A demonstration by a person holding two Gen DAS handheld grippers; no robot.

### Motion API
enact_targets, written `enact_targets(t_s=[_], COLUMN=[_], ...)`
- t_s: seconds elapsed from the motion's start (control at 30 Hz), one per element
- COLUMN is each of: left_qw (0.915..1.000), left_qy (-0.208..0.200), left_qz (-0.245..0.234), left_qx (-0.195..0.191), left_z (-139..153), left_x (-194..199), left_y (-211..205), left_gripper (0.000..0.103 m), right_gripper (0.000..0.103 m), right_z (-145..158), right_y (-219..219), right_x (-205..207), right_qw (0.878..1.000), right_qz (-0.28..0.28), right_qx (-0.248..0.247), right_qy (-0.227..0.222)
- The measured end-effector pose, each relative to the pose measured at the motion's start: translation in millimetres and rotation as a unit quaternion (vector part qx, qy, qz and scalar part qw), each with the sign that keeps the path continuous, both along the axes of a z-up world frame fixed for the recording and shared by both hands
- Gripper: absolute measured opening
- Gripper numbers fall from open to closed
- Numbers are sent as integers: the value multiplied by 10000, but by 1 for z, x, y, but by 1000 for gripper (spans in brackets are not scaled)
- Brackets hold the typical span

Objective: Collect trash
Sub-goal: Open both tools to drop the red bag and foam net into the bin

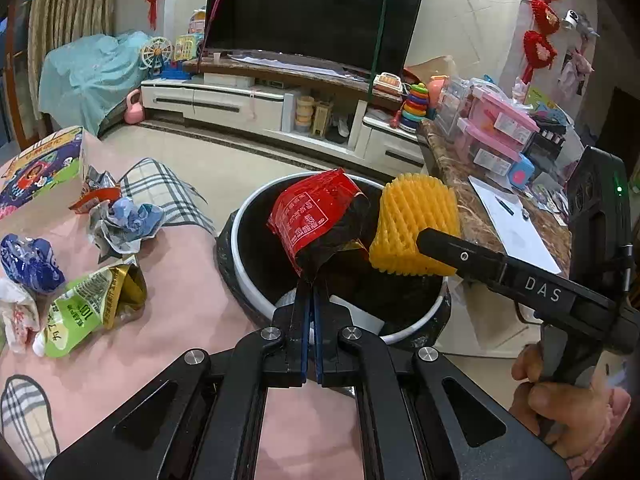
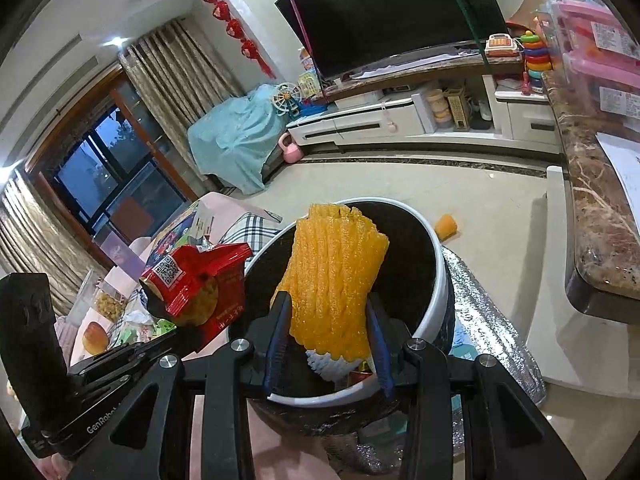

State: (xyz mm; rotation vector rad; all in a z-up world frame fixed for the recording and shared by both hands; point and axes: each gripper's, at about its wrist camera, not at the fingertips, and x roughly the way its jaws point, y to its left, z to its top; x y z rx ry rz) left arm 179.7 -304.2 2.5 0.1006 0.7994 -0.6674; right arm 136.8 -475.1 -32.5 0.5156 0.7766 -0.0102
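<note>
1. Left gripper (image 1: pixel 311 286): jaws pinched closed on the dark crumpled end of a red snack wrapper (image 1: pixel 316 216), held over the bin's mouth.
2. Right gripper (image 2: pixel 328 312): jaws clamped on both sides of a yellow foam fruit net (image 2: pixel 334 276), held upright above the same bin.
3. Bin (image 1: pixel 256 280): white rim, black liner, standing beside the pink-covered bench (image 1: pixel 180 300); some white and red scraps show inside.
4. On the bench: green pouch (image 1: pixel 86 306), blue wrapper (image 1: pixel 28 262), crumpled grey-blue wrapper (image 1: pixel 124 224).
5. Orange piece (image 2: pixel 446 226) lies on the floor beyond the bin.
</note>
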Motion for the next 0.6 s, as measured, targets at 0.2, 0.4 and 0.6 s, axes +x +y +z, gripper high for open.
enact_targets(t_s=[0.2,0.4,0.6], left_qw=[10000,9999,9999], left_qy=[42,87,73], left_qz=[-45,-66,106], left_qx=[67,107,63], left_z=[-6,-8,-8], left_x=[4,5,1], left_y=[-6,-9,3], left_gripper=[1,26,51], right_gripper=[39,47,68], right_z=[-4,-7,-5], right_y=[-3,-5,-3], right_x=[6,10,9], right_qw=[10000,9998,9999], right_qz=[27,50,42], right_qx=[2,36,19], right_qy=[86,174,132])
